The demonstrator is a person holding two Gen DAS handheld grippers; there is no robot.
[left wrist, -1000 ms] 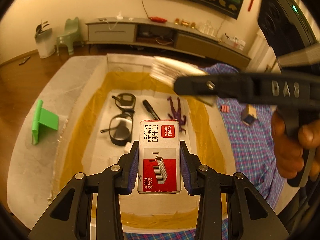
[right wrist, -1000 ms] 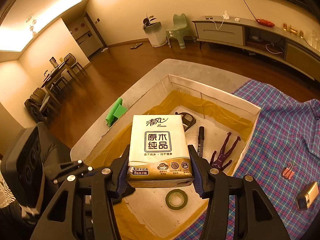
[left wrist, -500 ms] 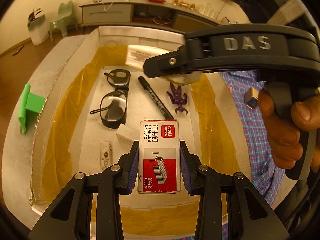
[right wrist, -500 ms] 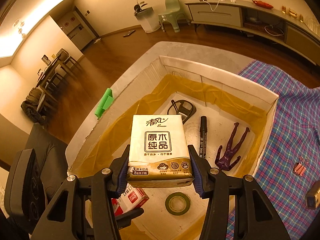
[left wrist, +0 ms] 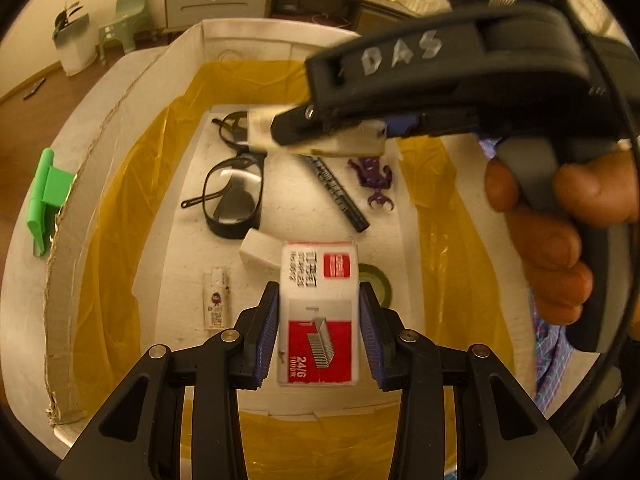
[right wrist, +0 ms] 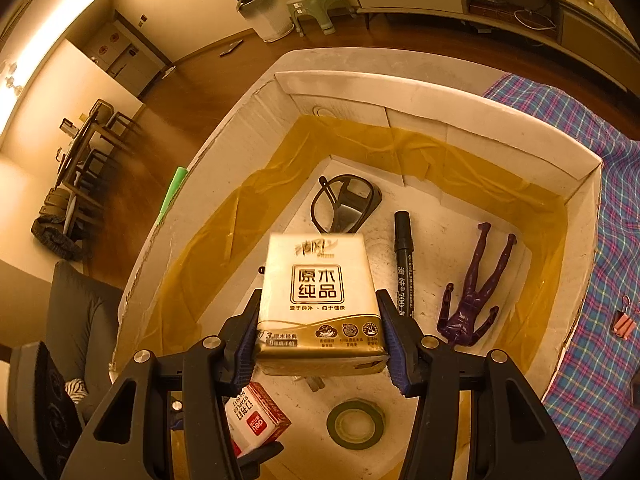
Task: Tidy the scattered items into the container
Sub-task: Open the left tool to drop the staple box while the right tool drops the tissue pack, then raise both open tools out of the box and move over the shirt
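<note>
The staples box (left wrist: 318, 312), red/white w/ "24/6 1000" on its label, is sitting between the pads of the left tool (left wrist: 319, 336), whose jaws are opening; a thin gap is showing on each side, so the pads are no longer pressing. It is hanging inside the container (left wrist: 120, 128), a white box w/ yellow lining, just above the floor and beside the tape roll (left wrist: 376, 282). The right tool (right wrist: 320, 340) is gripping a tissue pack (right wrist: 320, 296) printed w/ large Chinese characters and a gold band reading "3"; jaws are easing apart, pads touching the pack's sides. That pack is hovering over the container's middle, above the glasses (right wrist: 346, 206). On the container floor the black marker (right wrist: 402, 264), marked "700", is lying beside the purple figure (right wrist: 476, 296). A hand (left wrist: 556, 232) is wrapping the right tool's handle, body lettered "DAS", angled steeply down into the container.
</note>
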